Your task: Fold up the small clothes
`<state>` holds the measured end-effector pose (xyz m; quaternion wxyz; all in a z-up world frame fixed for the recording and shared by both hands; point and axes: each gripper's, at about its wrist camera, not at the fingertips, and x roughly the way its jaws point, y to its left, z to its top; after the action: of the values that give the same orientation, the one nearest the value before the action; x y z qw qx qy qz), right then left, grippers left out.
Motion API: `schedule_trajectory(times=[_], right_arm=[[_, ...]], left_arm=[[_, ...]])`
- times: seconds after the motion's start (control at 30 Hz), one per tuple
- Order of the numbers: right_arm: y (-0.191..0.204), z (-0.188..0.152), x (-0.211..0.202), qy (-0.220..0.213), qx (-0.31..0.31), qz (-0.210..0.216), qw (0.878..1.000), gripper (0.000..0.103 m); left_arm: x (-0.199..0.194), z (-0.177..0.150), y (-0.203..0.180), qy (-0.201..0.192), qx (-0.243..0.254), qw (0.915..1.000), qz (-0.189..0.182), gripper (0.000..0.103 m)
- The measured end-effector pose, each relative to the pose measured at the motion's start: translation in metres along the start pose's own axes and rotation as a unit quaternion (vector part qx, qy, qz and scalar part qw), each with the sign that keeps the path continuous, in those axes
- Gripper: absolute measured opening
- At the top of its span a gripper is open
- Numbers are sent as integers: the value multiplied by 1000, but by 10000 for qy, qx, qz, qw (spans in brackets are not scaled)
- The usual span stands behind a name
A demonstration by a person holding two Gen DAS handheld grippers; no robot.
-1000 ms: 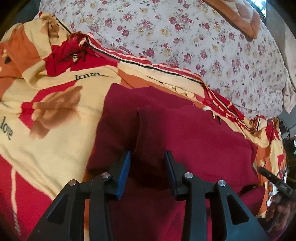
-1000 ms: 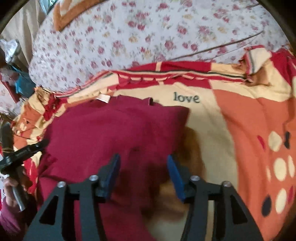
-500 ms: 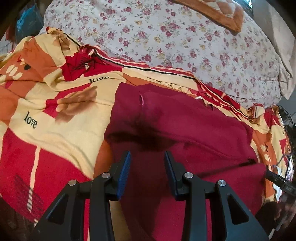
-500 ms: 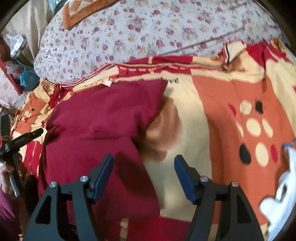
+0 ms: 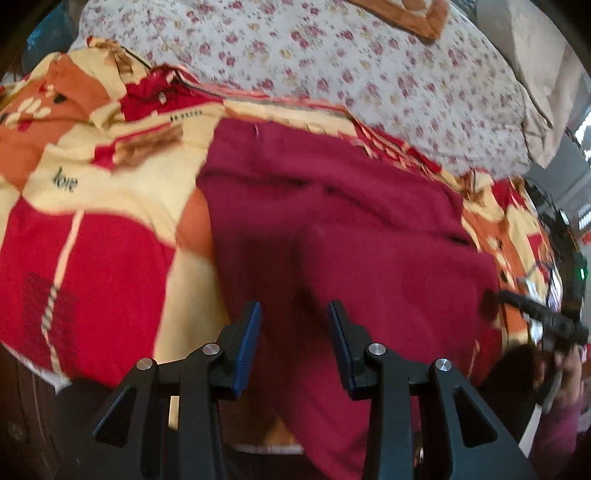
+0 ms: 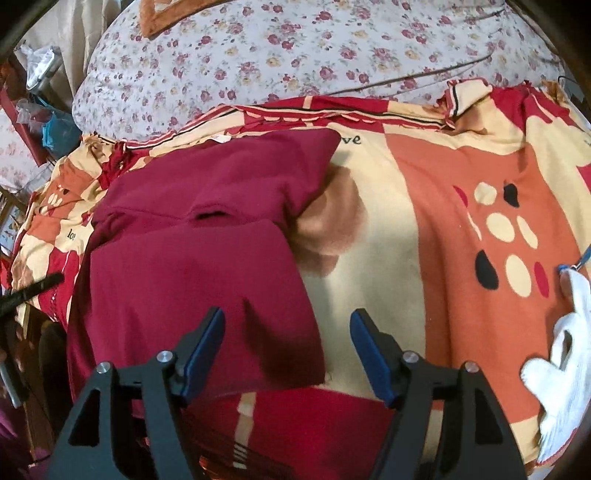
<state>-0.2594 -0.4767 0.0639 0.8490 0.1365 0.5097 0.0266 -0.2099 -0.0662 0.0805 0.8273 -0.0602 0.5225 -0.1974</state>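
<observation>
Patterned blanket [image 6: 424, 236]: cream, red and orange blocks, printed "love", dots in cream, black and red. Floral bedsheet [image 6: 295, 55] lies beyond blanket's far edge. Orange-brown cushion [image 5: 413, 14] on the sheet, far from blanket. White glove [image 6: 565, 369] at blanket's right edge.

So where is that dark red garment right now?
The dark red fleece garment lies on the red, cream and orange patterned blanket, left of centre in the right view, below the floral quilt.
</observation>
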Motion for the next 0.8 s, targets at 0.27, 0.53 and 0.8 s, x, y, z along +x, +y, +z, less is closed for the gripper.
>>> schedule_trajectory(times=[0.27,0.53,0.8], right_arm=[[-16,-6,3,17,261,94,9996,76],[-22,-2,5,-53,245,90,9996,77],[-24,3,36,231,397,532,9975,78]], left_arm=[[12,-59,-4,565,-518,9962,-414,25],[42,-82,-20,1077,-676,9899,-620,26],[51,-89,-36,1251,-363,9898,-586,26]])
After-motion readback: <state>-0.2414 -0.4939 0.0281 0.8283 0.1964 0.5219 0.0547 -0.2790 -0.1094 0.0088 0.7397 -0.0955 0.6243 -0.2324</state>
